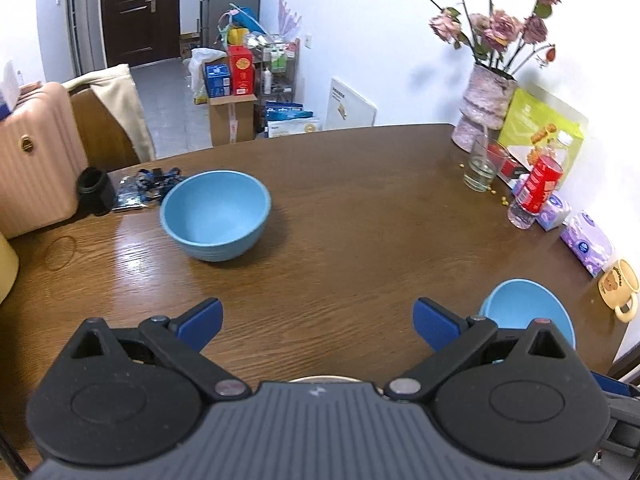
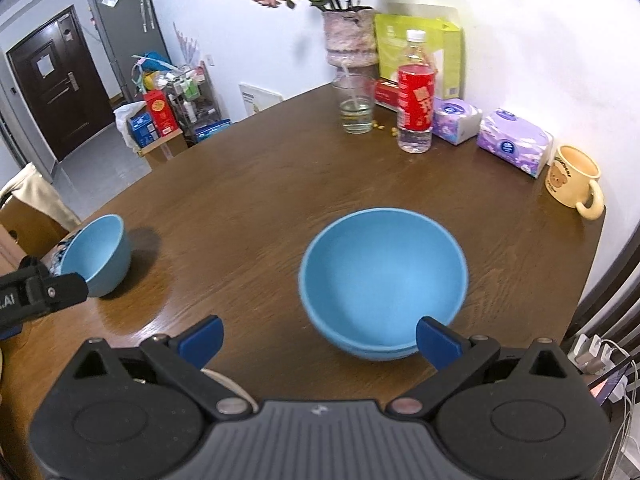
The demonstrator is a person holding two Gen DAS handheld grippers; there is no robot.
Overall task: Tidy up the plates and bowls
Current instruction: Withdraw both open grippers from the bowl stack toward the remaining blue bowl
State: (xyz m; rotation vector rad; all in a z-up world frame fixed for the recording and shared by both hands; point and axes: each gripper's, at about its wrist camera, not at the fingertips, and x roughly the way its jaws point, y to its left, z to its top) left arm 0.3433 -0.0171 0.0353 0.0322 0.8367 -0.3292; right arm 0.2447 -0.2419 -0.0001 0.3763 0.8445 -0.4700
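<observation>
- Both tongs are wide and hold nothing: left tongs (image 1: 318, 322), right tongs (image 2: 319, 342).
- The lone bowl (image 1: 215, 215) stands on the worktop (image 1: 360, 216), ahead-left of the left tongs.
- The stacked bowls (image 2: 383, 280) – they look like two nested – sit just before the right tongs, touching neither finger.
- Step in hand, I judge: gathering the bowls into one stack.
- Next move: left tongs reach the lone bowl's rim, close, carry it over.

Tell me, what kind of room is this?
Probably a home dining area: a wooden table holding a vase of flowers and a mug, with a front door beyond.
</observation>
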